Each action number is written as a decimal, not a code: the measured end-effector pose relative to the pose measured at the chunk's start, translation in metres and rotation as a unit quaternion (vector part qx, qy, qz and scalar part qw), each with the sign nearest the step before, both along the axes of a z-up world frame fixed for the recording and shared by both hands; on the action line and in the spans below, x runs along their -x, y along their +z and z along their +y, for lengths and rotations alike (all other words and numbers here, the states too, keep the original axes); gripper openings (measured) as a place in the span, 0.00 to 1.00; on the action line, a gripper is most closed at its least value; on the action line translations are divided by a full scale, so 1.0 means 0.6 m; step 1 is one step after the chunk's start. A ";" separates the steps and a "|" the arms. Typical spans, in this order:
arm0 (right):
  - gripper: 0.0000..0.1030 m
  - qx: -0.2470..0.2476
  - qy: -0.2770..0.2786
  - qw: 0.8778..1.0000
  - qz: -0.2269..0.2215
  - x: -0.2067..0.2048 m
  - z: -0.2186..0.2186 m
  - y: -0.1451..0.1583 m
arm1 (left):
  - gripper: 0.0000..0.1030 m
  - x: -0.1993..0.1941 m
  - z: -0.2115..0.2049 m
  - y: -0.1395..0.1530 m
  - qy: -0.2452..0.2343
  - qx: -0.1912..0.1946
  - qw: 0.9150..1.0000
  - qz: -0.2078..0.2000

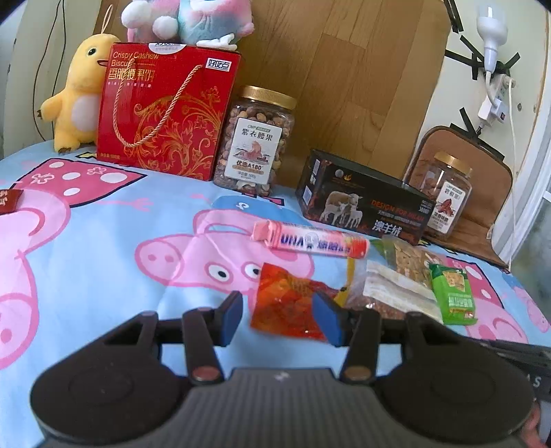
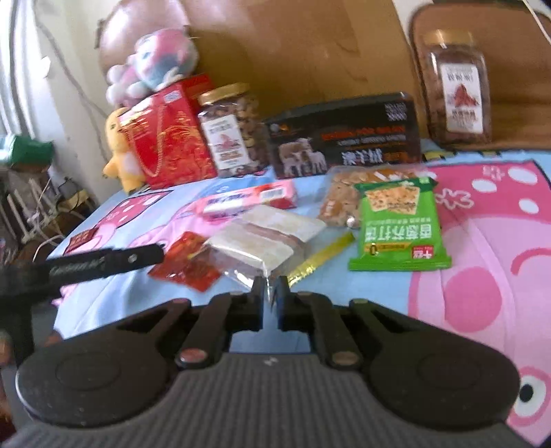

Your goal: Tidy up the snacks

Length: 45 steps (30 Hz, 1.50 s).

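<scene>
Right gripper [image 2: 271, 293] is pinching the near corner of a clear pack [image 2: 265, 243] of pale bars; jaws nearly together on the plastic edge. The pack is lying on the bed sheet [image 2: 482, 241], touching a red packet [image 2: 187, 263] on its left and a yellow strip [image 2: 322, 256] on its right. Green cracker bag [image 2: 399, 224] is sitting just right of that, overlapping a clear bag of crackers [image 2: 341, 200]. Pink tube [image 2: 248, 200] is lying behind the pack.

Left gripper [image 1: 279, 308] is standing spread around the red packet [image 1: 289, 303]; the right pad is overlapping the packet's edge, the left pad is apart from it, so no clear pinch. In the right view only its black finger [image 2: 103, 263] is showing, reaching toward the packet.

Further back along the wooden board: red gift box [image 1: 165, 117], nut jar [image 1: 255, 141] just beside it, black box [image 1: 365, 203], second jar [image 1: 444, 196] on a brown cushion [image 1: 482, 179]. Yellow plush [image 1: 75, 93] is leaning by the red box, pink plush [image 1: 186, 20] on top. A small dark red packet [image 1: 10, 201] is lying at the far left edge of the sheet.
</scene>
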State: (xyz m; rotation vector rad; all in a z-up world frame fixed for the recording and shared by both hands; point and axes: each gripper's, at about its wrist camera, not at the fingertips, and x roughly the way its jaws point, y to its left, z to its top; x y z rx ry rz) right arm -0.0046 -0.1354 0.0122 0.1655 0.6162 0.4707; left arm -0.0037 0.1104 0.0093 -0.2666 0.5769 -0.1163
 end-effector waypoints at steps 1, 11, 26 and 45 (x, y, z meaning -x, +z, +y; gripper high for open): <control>0.12 -0.003 0.000 1.000 0.000 0.001 -0.002 0.000 | 0.45 0.000 0.000 0.000 -0.001 0.001 1.000 0.000; 0.42 -0.037 -0.021 0.999 0.014 -0.008 -0.023 -0.008 | 0.46 -0.001 0.006 -0.002 -0.002 0.014 1.000 0.002; 0.48 0.003 0.002 1.000 0.001 -0.013 -0.003 -0.005 | 0.46 -0.004 0.014 -0.005 -0.005 0.033 0.999 0.008; 0.06 0.046 0.008 0.999 -0.015 0.007 -0.008 0.005 | 0.46 -0.005 0.016 -0.007 -0.014 0.040 0.999 0.011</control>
